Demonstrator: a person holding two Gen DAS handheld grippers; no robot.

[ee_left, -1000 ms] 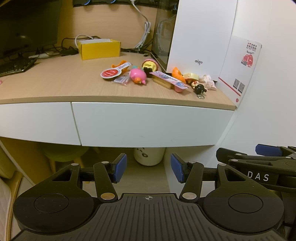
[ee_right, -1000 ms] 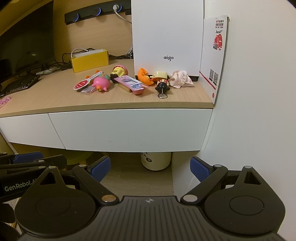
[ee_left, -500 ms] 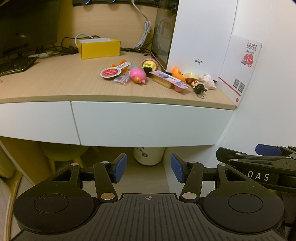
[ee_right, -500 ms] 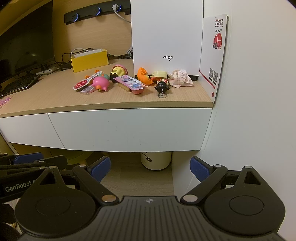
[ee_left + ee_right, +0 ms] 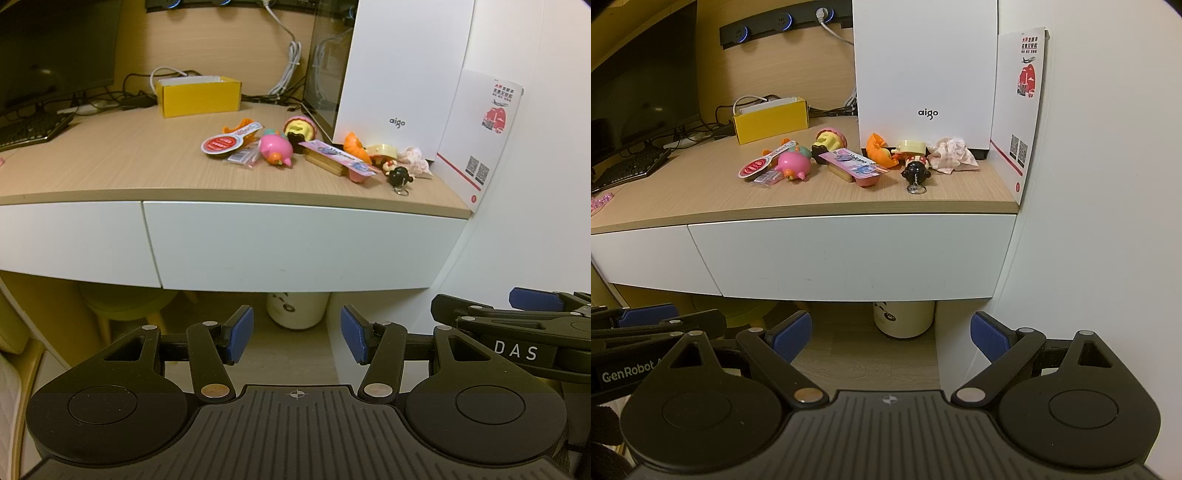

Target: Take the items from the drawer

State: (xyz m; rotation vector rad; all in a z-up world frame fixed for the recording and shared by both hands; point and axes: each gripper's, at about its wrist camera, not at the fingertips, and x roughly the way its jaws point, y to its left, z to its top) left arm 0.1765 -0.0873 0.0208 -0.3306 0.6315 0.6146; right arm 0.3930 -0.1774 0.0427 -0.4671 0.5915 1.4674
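A white drawer front (image 5: 295, 247) (image 5: 849, 254) under the wooden desk is closed flush, so its inside is hidden. Several small toys lie on the desktop above it: a pink pig (image 5: 276, 149) (image 5: 794, 165), a cupcake figure (image 5: 298, 128) (image 5: 827, 142), a pink packet (image 5: 341, 159) (image 5: 855, 166), a black figure keychain (image 5: 399, 176) (image 5: 915, 172). My left gripper (image 5: 296, 339) hangs open below and in front of the drawer, nothing between its blue pads. My right gripper (image 5: 891, 338) is also open and empty, at the same height beside it.
A second white drawer front (image 5: 70, 240) sits to the left. A white box marked aigo (image 5: 923, 74) and a leaflet (image 5: 1019, 107) stand by the right wall. A yellow box (image 5: 199, 95), cables and a keyboard (image 5: 29, 129) lie further back. A white bin (image 5: 903, 319) stands under the desk.
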